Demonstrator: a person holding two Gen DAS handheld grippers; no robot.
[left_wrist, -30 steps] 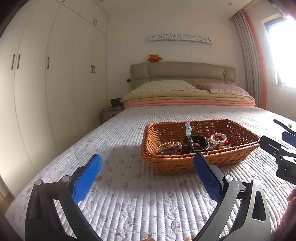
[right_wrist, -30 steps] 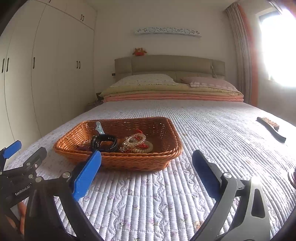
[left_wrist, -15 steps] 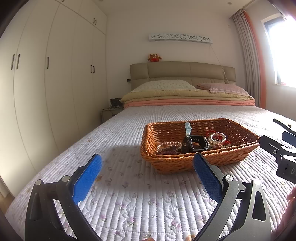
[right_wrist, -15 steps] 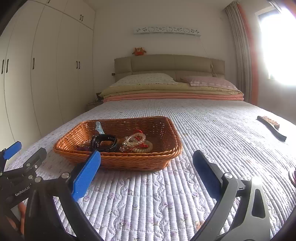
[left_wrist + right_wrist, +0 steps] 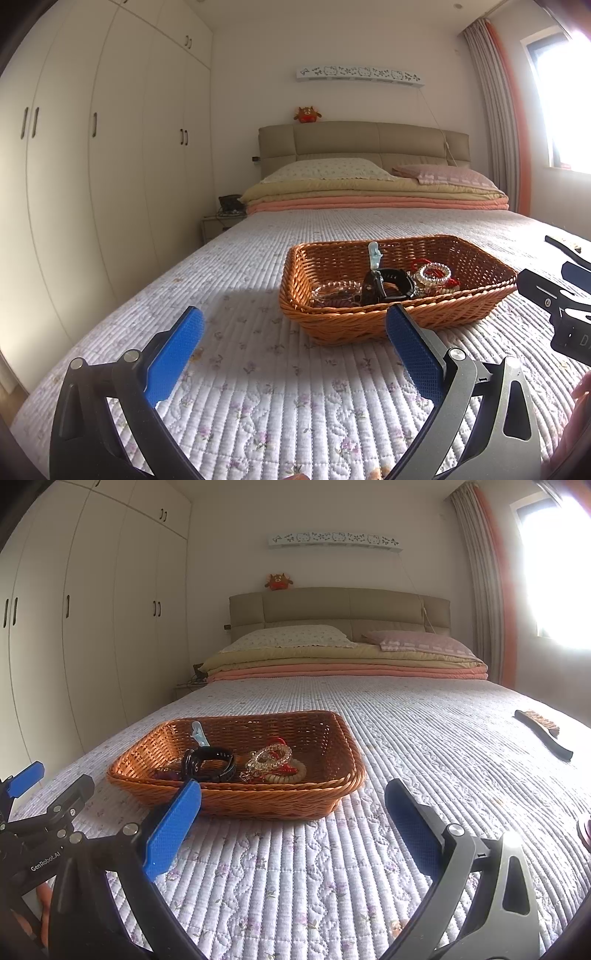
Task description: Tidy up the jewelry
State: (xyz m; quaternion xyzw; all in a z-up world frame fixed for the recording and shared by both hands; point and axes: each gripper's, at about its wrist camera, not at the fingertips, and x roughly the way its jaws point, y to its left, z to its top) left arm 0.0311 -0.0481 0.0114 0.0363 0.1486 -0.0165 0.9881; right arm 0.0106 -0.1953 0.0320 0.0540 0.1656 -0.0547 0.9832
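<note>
Left gripper (image 5: 295, 343): jaws wide apart, nothing between the blue pads (image 5: 173, 356); held low over the quilt (image 5: 258, 387), level, aimed at the basket's near left corner and well short of it.
Right gripper (image 5: 293, 818): jaws spread wide, holding nothing; low over the quilt, level, its left pad (image 5: 171, 829) overlapping the basket's near wall in the picture, whether it touches cannot be told.
Grippers together: side by side, each showing at the edge of the other's view; a bit of the person's hand (image 5: 580, 402) shows at the lower right of the left view.
Basket (image 5: 343, 771): brown wicker, shallow, resting on the quilt ahead of both grippers.
Jewelry: all inside the basket — a black band (image 5: 212, 764) in the middle, clear beads (image 5: 269, 758) with red cord just right of it, a pale blue clip (image 5: 197, 731) standing behind the band, a clear bracelet (image 5: 334, 288) at left.
Brush (image 5: 543, 733): on the quilt, far right, well apart from the basket.
</note>
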